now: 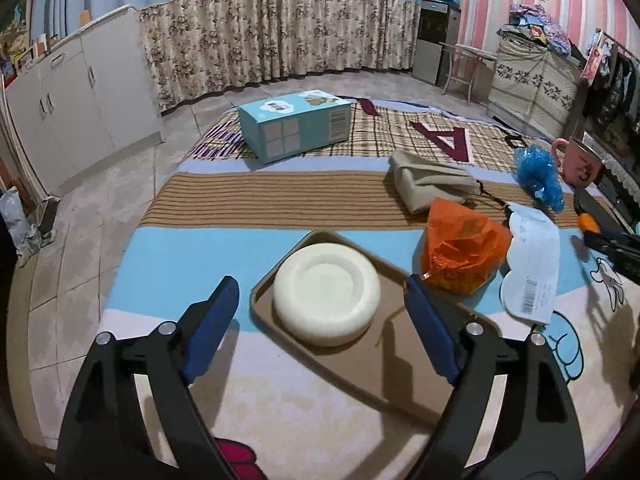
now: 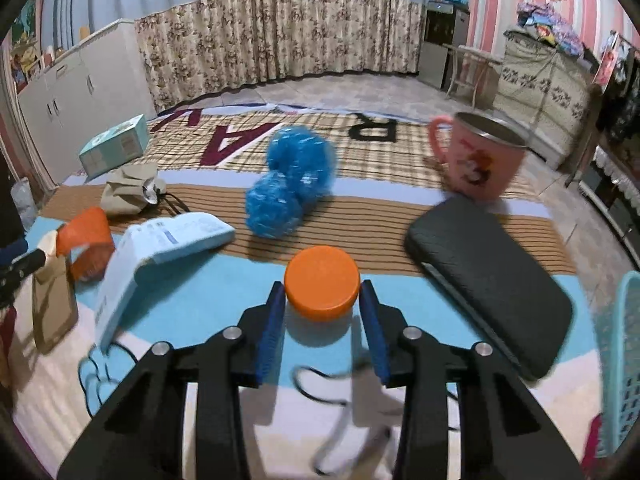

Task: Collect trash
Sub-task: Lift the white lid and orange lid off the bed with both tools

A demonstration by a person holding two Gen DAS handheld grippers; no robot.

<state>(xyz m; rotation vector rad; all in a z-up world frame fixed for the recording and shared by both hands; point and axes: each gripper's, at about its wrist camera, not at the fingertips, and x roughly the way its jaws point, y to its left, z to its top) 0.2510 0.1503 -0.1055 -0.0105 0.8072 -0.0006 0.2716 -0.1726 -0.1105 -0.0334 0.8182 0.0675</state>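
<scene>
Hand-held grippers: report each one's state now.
Left hand-held gripper: open, empty, above the white disc.
Right hand-held gripper: shut on the orange cap.

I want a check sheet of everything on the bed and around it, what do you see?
Surface: patterned bedspread, blue, brown-striped and plaid.
Job's things: orange plastic bag, white paper slip, orange cap, blue crumpled plastic.
Clutter: brown tray holding a white round dish; teal box; beige pouch; pink mug; black case; teal basket.
Grippers: left gripper open above the tray; right gripper closed on the orange cap.
Cables: black cord below the right gripper.
Surroundings: floral curtain, white cabinets, tiled floor.
</scene>
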